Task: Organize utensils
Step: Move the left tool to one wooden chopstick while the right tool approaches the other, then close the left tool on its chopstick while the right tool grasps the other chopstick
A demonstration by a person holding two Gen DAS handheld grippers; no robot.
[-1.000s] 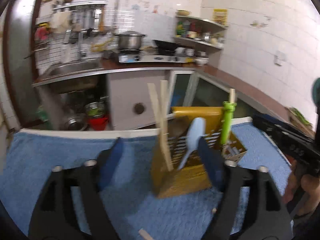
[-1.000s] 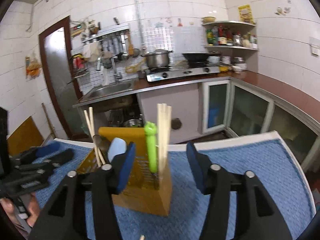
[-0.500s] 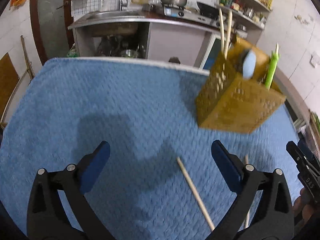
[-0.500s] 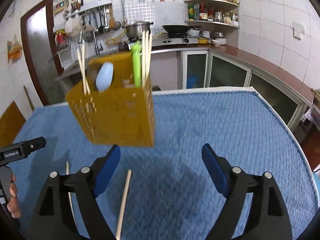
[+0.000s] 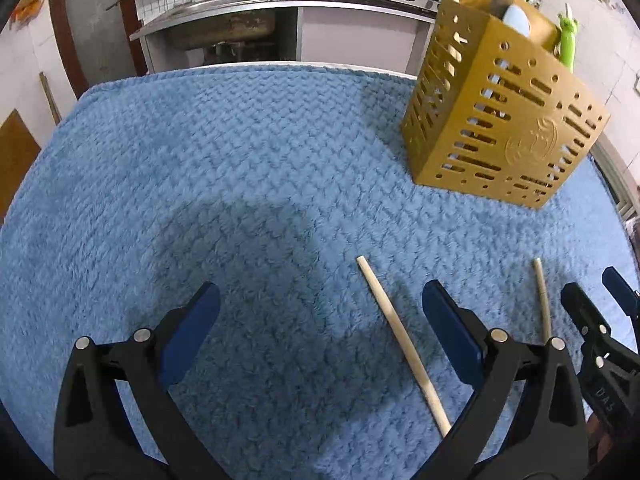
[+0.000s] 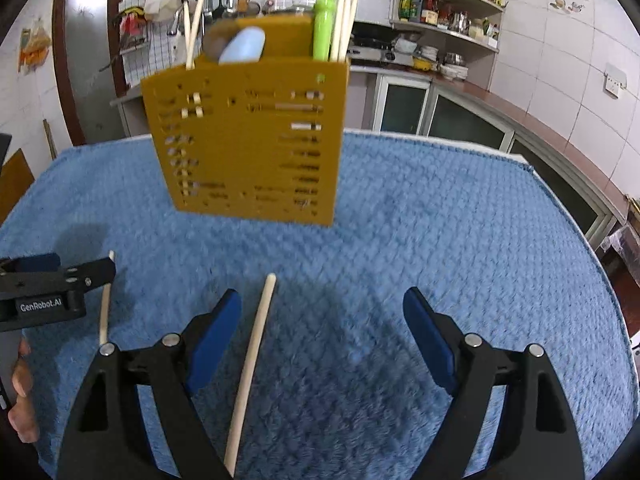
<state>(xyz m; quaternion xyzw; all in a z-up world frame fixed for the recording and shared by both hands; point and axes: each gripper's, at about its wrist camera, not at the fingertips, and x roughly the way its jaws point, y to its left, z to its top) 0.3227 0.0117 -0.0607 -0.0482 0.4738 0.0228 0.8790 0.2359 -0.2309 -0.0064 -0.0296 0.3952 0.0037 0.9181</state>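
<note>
A yellow slotted utensil holder [image 5: 500, 120] [image 6: 252, 140] stands on the blue towel [image 5: 200, 160], holding a light blue spoon [image 6: 244, 44], a green utensil [image 6: 324, 24] and upright chopsticks [image 6: 344, 20]. Two loose wooden chopsticks lie on the towel in front of it. One chopstick [image 5: 400, 340] lies between the wide-apart fingers of my left gripper [image 5: 320, 332], close to its right finger, untouched. The other chopstick [image 6: 252, 360] lies between the fingers of my right gripper [image 6: 322, 340], close to its left finger. Both grippers are open and hover low over the towel, side by side.
The towel covers the whole table top [image 6: 480, 240]. Behind the table runs a kitchen counter with a sink [image 5: 224, 20], a stove and wall shelves [image 6: 448, 12]. A brown door [image 6: 80, 60] is at the far left. A person's hand [image 6: 20, 400] holds the left gripper.
Both grippers have dropped toward the towel and tipped downward, with their jaws spread wider. The holder has shifted up in both views, and the two loose chopsticks now lie between the fingers.
</note>
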